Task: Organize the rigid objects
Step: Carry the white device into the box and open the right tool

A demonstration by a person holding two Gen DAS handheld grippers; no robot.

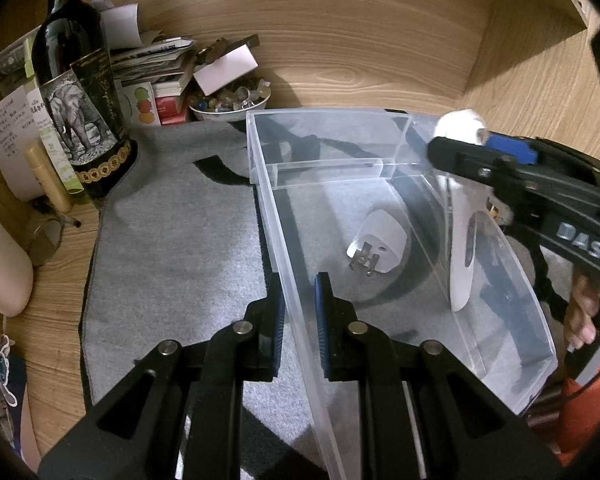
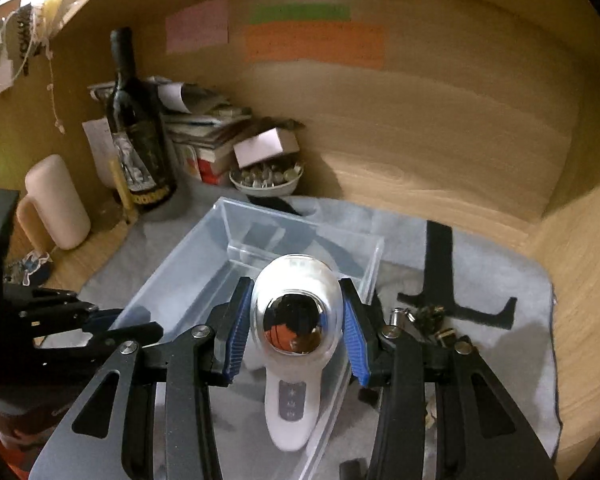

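While left tongs point(image 1: 300, 312) pinch clear plastic bin point(image 1: 380, 116) wall | right tongs point(image 2: 296, 332) clasp glossy white massager point(image 2: 296, 320)

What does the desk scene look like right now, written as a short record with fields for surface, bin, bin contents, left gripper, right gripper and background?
surface: grey felt mat on a wooden desk
bin: clear plastic storage bin with an inner divider
bin contents: white plug adapter lying on the bin floor
left gripper: left gripper shut on the bin's near side wall
right gripper: right gripper shut on a white handheld device with a chrome head, above the bin
background: dark wine bottle, bowl of beads
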